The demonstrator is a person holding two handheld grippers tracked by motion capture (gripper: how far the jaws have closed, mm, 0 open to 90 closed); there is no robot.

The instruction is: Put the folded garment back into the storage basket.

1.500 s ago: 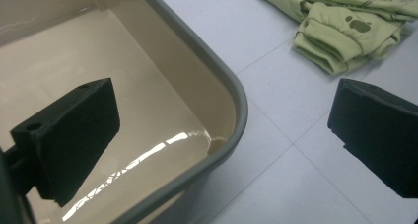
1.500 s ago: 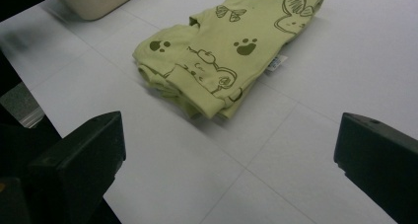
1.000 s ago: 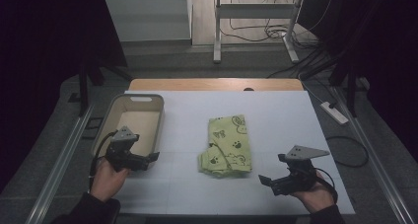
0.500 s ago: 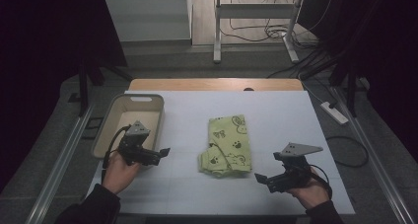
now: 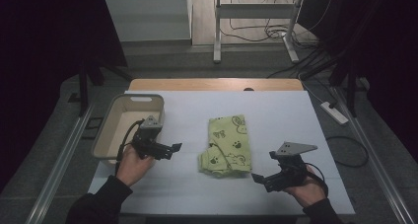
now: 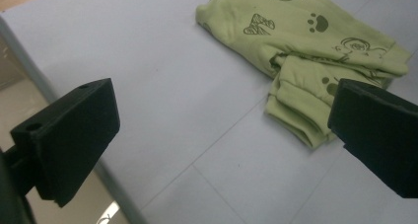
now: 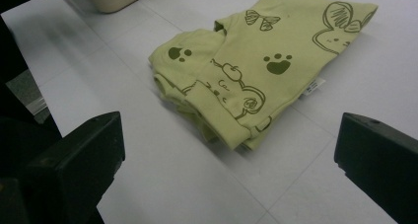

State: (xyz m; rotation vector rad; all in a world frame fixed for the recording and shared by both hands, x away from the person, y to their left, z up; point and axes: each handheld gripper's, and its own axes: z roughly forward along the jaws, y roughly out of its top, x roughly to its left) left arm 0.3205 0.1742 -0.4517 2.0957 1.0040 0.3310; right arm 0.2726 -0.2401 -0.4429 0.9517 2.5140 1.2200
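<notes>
With both jaws spread wide, the left gripper (image 5: 170, 148) and right gripper (image 5: 260, 178) are flanking the folded green baby garment (image 5: 227, 146) lying mid-table, risking pinching only a top layer and unfolding it.

Your left gripper (image 5: 170, 149) sits low at the left in your left hand (image 5: 132, 162), jaws spread wide and pointing right; your right gripper (image 5: 261, 179) is held low in your right hand (image 5: 305, 187), jaws wide apart, pointing left
</notes>
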